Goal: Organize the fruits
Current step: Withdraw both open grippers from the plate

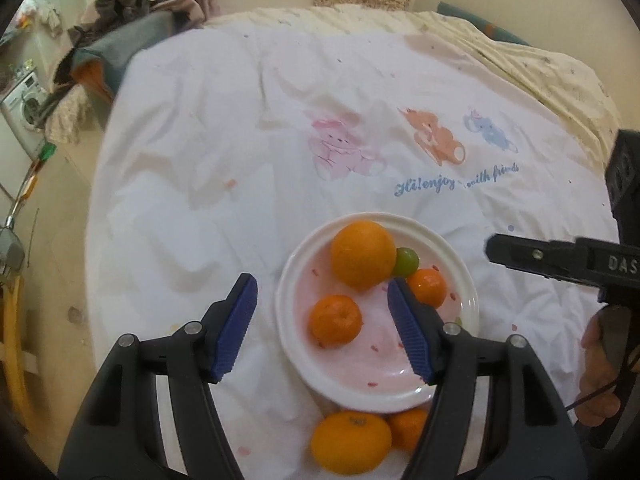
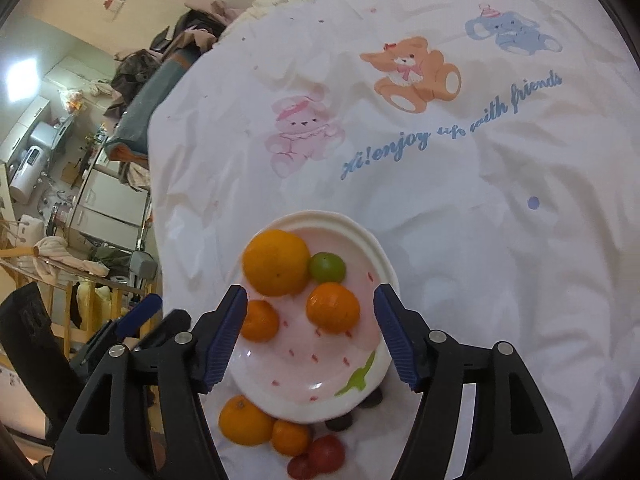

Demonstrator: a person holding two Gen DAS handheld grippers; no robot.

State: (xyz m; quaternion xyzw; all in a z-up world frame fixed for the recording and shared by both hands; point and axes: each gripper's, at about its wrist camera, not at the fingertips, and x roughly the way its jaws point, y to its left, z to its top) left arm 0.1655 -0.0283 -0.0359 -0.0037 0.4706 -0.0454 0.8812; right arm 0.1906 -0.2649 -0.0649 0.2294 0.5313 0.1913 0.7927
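The plate [image 2: 376, 248] sits in the lower middle of both views on the bed's white quilt [image 2: 480, 240]. It already holds four fruits: a large orange [image 2: 276, 262], a green fruit [image 2: 327, 267] touching it, and two tangerines [image 2: 333, 307]. Below the plate, near the bottom edge, a second orange [image 2: 245, 420], another tangerine [image 2: 291, 437] and some red fruits [image 2: 324, 454] lie on the quilt, so I judge the job a little over half done. The left gripper [image 1: 322, 330] and right gripper [image 2: 308, 336] hover over the plate, jaws released, nothing between them.
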